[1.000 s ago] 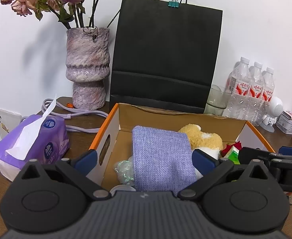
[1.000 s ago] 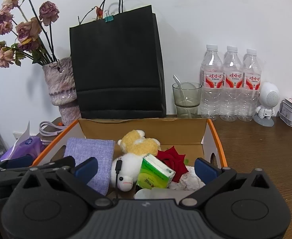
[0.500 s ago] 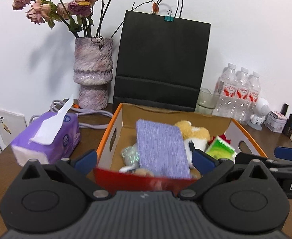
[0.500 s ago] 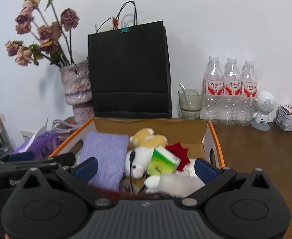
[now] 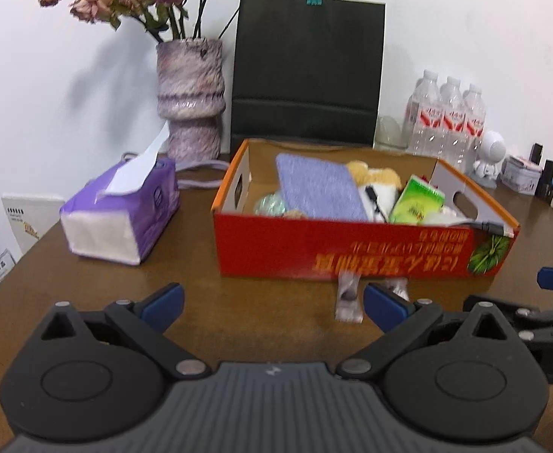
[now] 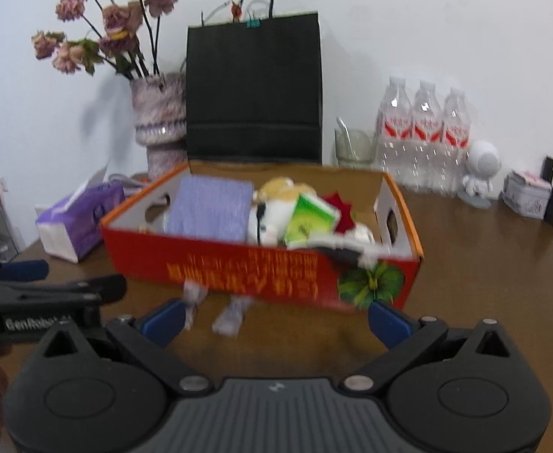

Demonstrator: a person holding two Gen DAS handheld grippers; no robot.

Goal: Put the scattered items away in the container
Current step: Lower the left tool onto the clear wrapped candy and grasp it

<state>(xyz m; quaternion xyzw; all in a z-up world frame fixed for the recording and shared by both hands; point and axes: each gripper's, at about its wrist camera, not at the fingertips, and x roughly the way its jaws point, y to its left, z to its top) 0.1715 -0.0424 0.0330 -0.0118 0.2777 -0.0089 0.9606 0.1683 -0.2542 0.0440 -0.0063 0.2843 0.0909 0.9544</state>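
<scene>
A red and orange cardboard box (image 5: pixel 352 253) (image 6: pixel 238 260) sits mid-table. It holds a lilac cloth pouch (image 5: pixel 320 187) (image 6: pixel 210 205), a plush toy (image 5: pixel 376 179) (image 6: pixel 272 211), a green tissue pack (image 5: pixel 416 204) (image 6: pixel 308 219), a red rose (image 6: pixel 342 211) and a cable. Two small clear wrapped sweets (image 5: pixel 348 296) (image 6: pixel 233 313) lie on the table in front of the box. My left gripper (image 5: pixel 272 302) is open and empty, back from the box. My right gripper (image 6: pixel 276 317) is open and empty, the sweets between its fingers' line.
A purple tissue pack (image 5: pixel 125 211) lies left of the box. Behind stand a vase of dried roses (image 5: pixel 189 94), a black paper bag (image 5: pixel 306 71), a glass (image 6: pixel 354 147), three water bottles (image 5: pixel 448 117), a white robot figure (image 6: pixel 480 166) and small tins at the right.
Both grippers pulled back and up from over the box. The box's red front and the two sweets on the table have come into view.
</scene>
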